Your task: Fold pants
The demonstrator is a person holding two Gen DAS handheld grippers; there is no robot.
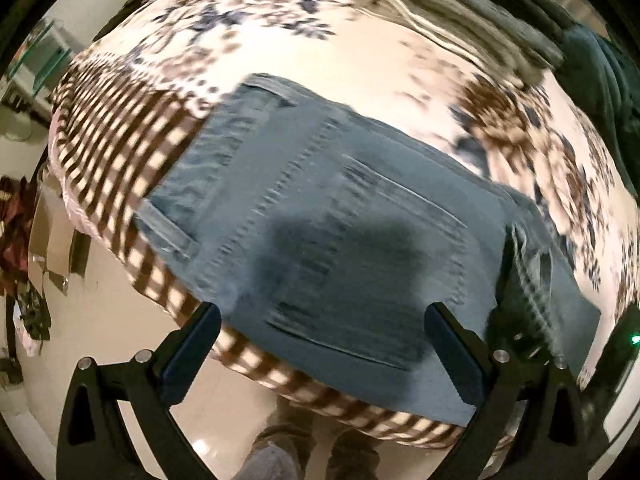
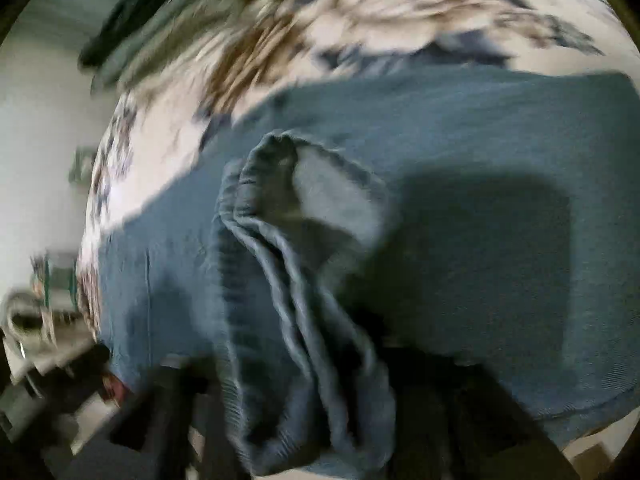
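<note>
As seen from the left wrist view, the blue jeans lie folded into a compact stack on the floral bedspread near its checked edge, so folding is judged nearly done; the left gripper hangs wide open above them, pointing steeply down, holding nothing. From the blurred right wrist view, a bunched hem of the jeans rises between the right gripper jaws, which are parted, though any contact cannot be told.
</note>
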